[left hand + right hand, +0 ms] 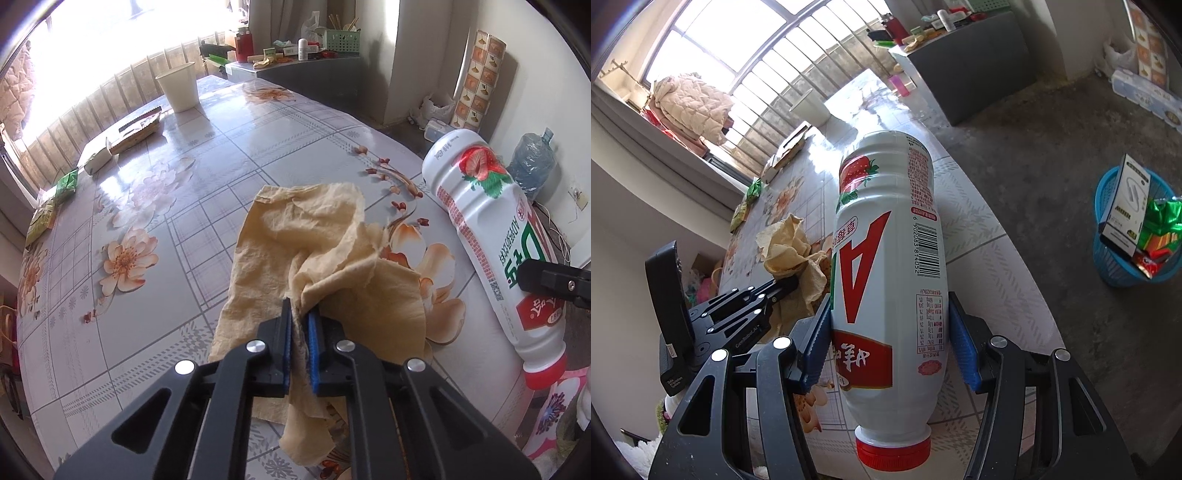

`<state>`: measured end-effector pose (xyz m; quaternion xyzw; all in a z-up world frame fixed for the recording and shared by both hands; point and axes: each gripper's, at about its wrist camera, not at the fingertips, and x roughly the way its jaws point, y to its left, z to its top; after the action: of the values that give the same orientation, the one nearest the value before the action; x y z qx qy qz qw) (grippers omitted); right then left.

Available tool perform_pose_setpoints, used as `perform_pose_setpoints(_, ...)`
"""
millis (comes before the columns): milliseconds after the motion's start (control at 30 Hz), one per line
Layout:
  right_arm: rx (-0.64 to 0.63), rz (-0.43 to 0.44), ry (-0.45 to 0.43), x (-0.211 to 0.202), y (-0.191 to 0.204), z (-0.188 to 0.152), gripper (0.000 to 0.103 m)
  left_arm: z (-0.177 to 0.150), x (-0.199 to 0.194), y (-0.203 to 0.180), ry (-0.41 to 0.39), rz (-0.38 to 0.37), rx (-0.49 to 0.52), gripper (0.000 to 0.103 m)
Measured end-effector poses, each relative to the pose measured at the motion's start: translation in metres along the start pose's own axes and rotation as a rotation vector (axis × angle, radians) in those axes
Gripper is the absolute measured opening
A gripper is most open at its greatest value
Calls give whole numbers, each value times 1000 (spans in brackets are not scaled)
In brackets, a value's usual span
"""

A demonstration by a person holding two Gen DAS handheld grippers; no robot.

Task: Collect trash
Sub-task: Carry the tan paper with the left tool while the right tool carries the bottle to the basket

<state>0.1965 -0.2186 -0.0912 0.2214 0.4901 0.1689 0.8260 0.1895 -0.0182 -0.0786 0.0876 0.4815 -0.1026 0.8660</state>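
On the flower-patterned counter, the left gripper pinches a limp, light crumpled paper at its bunched fold, while the right gripper clamps the stiff, slick bottle mid-body.

Strong daylight enters through the window far ahead of the left gripper, and there the picture is burnt out to plain white. The glossy tabletop reflects this light as pale glare ahead of the gripper. Soft shadows fall on the near side of the crumpled paper, towards the gripper. In the right wrist view the window is also overexposed (the bars remain readable). Both fisheye pictures bend straight lines strongly near the edges, with dark corners. The focus is sharp, without motion blur.
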Motion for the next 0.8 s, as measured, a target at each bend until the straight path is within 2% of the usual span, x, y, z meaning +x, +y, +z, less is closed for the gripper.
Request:
perform_pose_setpoints(400,3,9,-3,-2,1,0,55,2,-21,-5,-60,43,31,7)
perform_pose_setpoints(800,-6,37,-31,-17,3,-3,55,6,-44,-13,-112,56,46,7)
